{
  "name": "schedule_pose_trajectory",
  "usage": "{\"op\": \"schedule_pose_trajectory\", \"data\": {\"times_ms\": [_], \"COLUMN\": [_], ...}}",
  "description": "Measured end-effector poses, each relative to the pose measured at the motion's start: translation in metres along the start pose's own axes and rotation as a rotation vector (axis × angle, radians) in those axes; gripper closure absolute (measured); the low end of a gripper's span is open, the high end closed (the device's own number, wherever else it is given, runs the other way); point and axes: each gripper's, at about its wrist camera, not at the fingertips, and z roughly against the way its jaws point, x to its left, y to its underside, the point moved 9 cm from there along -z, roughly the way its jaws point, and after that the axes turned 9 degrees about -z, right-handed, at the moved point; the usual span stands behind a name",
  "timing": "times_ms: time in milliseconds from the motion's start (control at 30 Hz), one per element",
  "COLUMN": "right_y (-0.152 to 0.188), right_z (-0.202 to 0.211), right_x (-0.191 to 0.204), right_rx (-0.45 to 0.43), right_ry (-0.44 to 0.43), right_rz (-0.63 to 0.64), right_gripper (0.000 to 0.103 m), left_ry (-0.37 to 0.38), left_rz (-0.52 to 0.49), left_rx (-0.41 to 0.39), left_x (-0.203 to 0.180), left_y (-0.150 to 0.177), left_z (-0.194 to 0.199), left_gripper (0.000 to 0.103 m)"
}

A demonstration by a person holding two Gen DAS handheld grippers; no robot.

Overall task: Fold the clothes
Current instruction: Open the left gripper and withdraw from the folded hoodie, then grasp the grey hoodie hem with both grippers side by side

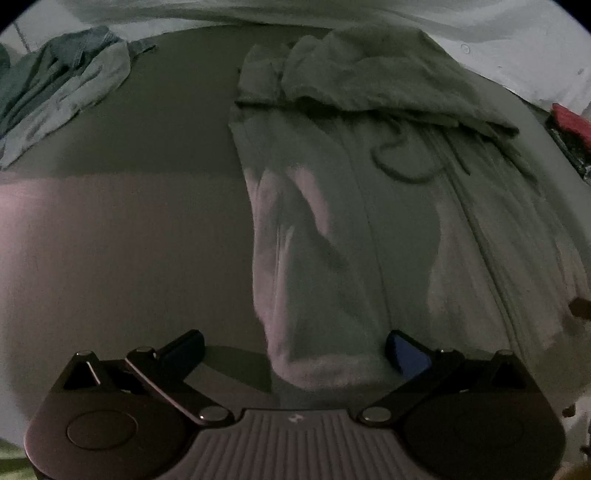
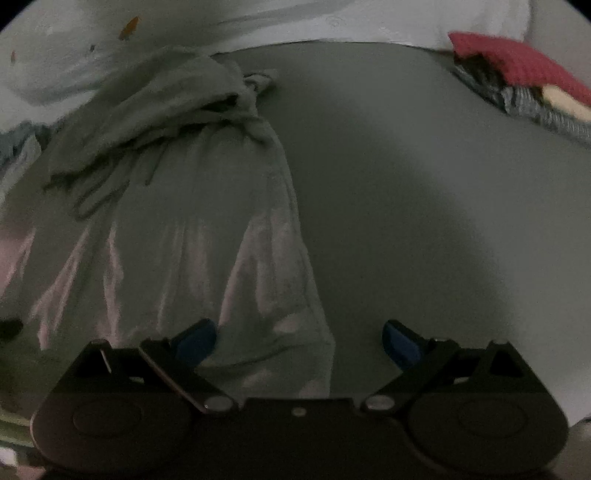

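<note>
A pale grey zip hoodie [image 1: 388, 206] lies spread lengthwise on a grey bed surface [image 1: 129, 229], hood bunched at the far end, drawstring looped on the chest. Its left sleeve is laid along the body, the cuff reaching down between my left gripper's fingers. My left gripper [image 1: 295, 350] is open over that cuff, gripping nothing. In the right wrist view the same hoodie [image 2: 177, 229] fills the left half. My right gripper [image 2: 299, 339] is open above the hoodie's near right hem corner, with the left pad [image 2: 195, 341] over cloth and the right pad over bare sheet.
A crumpled teal and light blue garment [image 1: 62, 85] lies at the far left. A red knitted piece on a stack of folded items [image 2: 517, 70] sits at the far right. White bedding [image 2: 258, 22] runs along the far edge. Bare sheet [image 2: 424, 184] extends right of the hoodie.
</note>
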Motion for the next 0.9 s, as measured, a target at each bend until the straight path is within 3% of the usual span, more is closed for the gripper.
{"op": "schedule_pose_trajectory", "data": {"times_ms": [200, 367, 467, 500, 600, 667, 800, 833, 867, 900], "right_y": [0.017, 0.025, 0.027, 0.027, 0.028, 0.029, 0.029, 0.029, 0.028, 0.027], "right_z": [0.005, 0.013, 0.018, 0.020, 0.024, 0.027, 0.031, 0.031, 0.032, 0.033], "right_x": [0.004, 0.001, -0.003, -0.004, -0.005, -0.005, -0.006, -0.007, -0.007, -0.008], "right_rx": [0.027, 0.037, 0.050, 0.053, 0.064, 0.076, 0.098, 0.104, 0.110, 0.115], "right_ry": [-0.022, -0.036, -0.045, -0.047, -0.044, -0.054, -0.115, -0.138, -0.157, -0.176], "right_rz": [0.091, 0.102, 0.081, 0.072, 0.062, 0.056, 0.005, -0.016, -0.036, -0.057], "right_gripper": [0.001, 0.001, 0.005, 0.007, 0.020, 0.029, 0.043, 0.055, 0.077, 0.088], "left_ry": [0.086, 0.101, 0.096, 0.087, 0.063, 0.069, 0.158, 0.188, 0.204, 0.210], "left_rz": [0.051, -0.033, -0.074, -0.074, -0.057, -0.051, -0.045, -0.029, -0.016, -0.010], "left_rx": [0.028, 0.057, 0.059, 0.052, 0.039, 0.034, 0.005, -0.003, -0.008, -0.013], "left_x": [0.007, -0.004, -0.009, -0.007, 0.001, 0.003, -0.008, -0.010, -0.012, -0.012], "left_y": [0.015, 0.031, 0.036, 0.036, 0.037, 0.037, 0.031, 0.029, 0.026, 0.023], "left_z": [0.012, 0.018, 0.022, 0.024, 0.028, 0.031, 0.033, 0.033, 0.033, 0.033], "left_gripper": [0.000, 0.002, 0.012, 0.019, 0.037, 0.042, 0.061, 0.069, 0.072, 0.085]}}
